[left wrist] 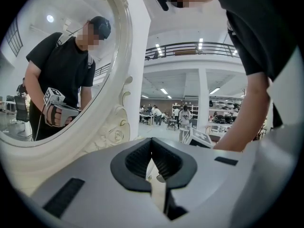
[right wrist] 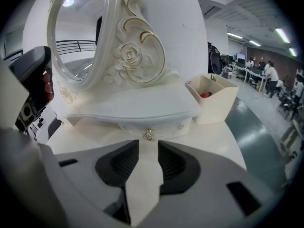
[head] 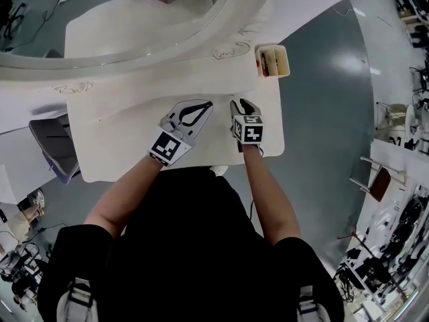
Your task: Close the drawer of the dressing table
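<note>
The white dressing table (head: 127,146) carries a big oval mirror (head: 134,19). In the right gripper view, a small drawer front (right wrist: 164,126) with a metal knob (right wrist: 149,135) sits under the mirror's shelf and looks flush with it. My right gripper (right wrist: 148,147) is open and points down at that knob, which lies just beyond the tips with nothing between the pads. In the head view, the right gripper (head: 242,104) hovers over the table's right half. My left gripper (head: 205,105) is beside it, shut with its tips together and empty. The left gripper (left wrist: 151,142) faces the mirror frame.
A cream organiser box (head: 273,60) with small items stands at the table's back right corner, also seen as the box (right wrist: 216,98) right of the drawer. A grey chair (head: 53,146) stands left of the table. Green floor (head: 322,113) lies to the right.
</note>
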A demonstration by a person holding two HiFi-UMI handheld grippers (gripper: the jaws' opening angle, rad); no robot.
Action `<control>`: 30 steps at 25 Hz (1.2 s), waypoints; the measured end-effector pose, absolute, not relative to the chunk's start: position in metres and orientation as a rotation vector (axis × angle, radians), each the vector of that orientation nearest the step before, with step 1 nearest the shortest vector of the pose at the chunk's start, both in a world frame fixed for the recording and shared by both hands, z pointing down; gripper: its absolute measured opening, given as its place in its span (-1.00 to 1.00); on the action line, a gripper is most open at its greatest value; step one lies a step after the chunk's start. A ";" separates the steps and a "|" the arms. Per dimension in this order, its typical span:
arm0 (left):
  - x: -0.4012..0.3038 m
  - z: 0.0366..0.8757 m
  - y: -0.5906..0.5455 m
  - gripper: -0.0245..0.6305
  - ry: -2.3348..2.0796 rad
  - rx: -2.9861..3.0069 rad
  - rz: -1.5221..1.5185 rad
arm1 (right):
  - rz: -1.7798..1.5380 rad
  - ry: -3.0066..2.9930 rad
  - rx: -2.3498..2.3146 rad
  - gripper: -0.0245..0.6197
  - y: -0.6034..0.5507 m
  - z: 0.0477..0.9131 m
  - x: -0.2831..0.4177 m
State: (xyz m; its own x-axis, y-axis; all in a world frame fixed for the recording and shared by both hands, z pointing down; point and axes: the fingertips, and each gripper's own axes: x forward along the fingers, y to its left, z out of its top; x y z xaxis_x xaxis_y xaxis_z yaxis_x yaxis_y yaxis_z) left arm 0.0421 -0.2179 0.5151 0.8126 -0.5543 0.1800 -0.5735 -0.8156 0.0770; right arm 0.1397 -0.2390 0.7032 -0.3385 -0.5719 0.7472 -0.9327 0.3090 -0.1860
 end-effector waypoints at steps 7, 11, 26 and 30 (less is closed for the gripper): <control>0.050 0.498 -0.199 -0.94 -0.903 2.883 0.226 | 0.771 -2.209 1.379 -0.60 -0.215 0.638 0.144; 0.052 0.482 -0.185 -0.94 -0.920 2.894 0.219 | 0.686 -2.364 1.378 -0.64 -0.202 0.586 0.138; 0.065 0.415 -0.123 -0.94 -0.958 2.927 0.168 | 0.330 -2.706 1.350 -0.90 -0.124 0.429 0.133; 0.071 0.400 -0.108 -0.94 -0.953 2.937 0.153 | 0.267 -2.741 1.330 -0.91 -0.107 0.406 0.136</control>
State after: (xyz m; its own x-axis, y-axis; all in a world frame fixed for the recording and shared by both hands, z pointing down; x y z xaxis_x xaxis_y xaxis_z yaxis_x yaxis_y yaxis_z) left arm 0.0712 -0.1077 0.3995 0.8052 -0.5828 0.1095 -0.5878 -0.8088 0.0174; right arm 0.1359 -0.1066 0.4058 -0.6192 -0.7707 0.1502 -0.7853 0.6074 -0.1202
